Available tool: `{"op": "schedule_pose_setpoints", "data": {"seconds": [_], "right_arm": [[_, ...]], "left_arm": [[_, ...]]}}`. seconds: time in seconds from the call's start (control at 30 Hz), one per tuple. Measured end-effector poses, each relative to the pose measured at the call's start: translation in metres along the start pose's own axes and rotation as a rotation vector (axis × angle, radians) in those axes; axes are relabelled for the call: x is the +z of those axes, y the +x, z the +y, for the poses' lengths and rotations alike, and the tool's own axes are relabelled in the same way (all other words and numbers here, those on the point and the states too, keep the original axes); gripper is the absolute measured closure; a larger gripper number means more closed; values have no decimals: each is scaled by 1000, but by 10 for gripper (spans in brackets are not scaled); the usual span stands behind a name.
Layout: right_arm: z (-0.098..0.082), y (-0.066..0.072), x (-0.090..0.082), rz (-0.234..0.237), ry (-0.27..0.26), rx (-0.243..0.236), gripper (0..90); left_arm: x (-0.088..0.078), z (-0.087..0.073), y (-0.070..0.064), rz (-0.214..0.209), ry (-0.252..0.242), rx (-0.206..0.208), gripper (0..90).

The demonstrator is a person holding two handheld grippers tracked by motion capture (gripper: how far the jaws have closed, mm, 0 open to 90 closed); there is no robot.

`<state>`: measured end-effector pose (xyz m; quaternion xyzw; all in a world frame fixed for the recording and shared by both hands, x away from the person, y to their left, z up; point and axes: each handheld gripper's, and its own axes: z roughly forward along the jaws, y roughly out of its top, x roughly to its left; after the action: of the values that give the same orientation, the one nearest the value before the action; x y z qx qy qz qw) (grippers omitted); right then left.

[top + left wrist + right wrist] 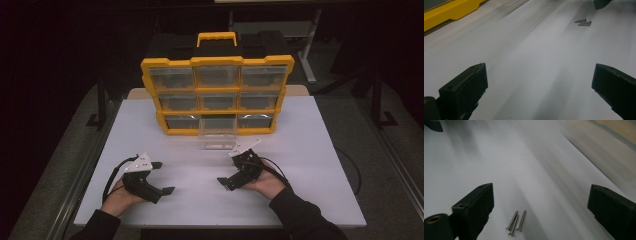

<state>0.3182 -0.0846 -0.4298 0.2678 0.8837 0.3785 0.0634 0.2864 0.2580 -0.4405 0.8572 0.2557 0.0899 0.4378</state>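
Both hand-held grippers rest low on the white counter with jaws spread wide and nothing between them, the left hand-held gripper and the right hand-held gripper facing each other. Three small screws lie together on the counter just before the right one's jaws in its own view, and look far off in the left gripper view. From above, a yellow drawer cabinet stands behind, its clear drawer pulled out.

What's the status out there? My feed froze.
Left gripper open, empty. Right gripper open, low over three screws on the table. Organizer's bottom-middle drawer pulled out. Nothing in the way.
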Motion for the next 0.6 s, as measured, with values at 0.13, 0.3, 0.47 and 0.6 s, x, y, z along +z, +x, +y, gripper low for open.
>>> {"op": "schedule_pose_setpoints", "data": {"seconds": [0.13, 0.3, 0.47, 0.6], "right_arm": [[0, 0, -2, 3, 5, 6, 144], [0, 0, -3, 17, 32, 22, 282], [0, 2, -3, 35, 59, 18, 411], [0, 2, -2, 38, 64, 18, 428]], "left_arm": [[0, 0, 0, 0, 2, 1, 0], [0, 0, 0, -1, 3, 0, 0], [0, 0, 0, -1, 3, 1, 0], [0, 0, 0, -1, 3, 1, 0]]}}
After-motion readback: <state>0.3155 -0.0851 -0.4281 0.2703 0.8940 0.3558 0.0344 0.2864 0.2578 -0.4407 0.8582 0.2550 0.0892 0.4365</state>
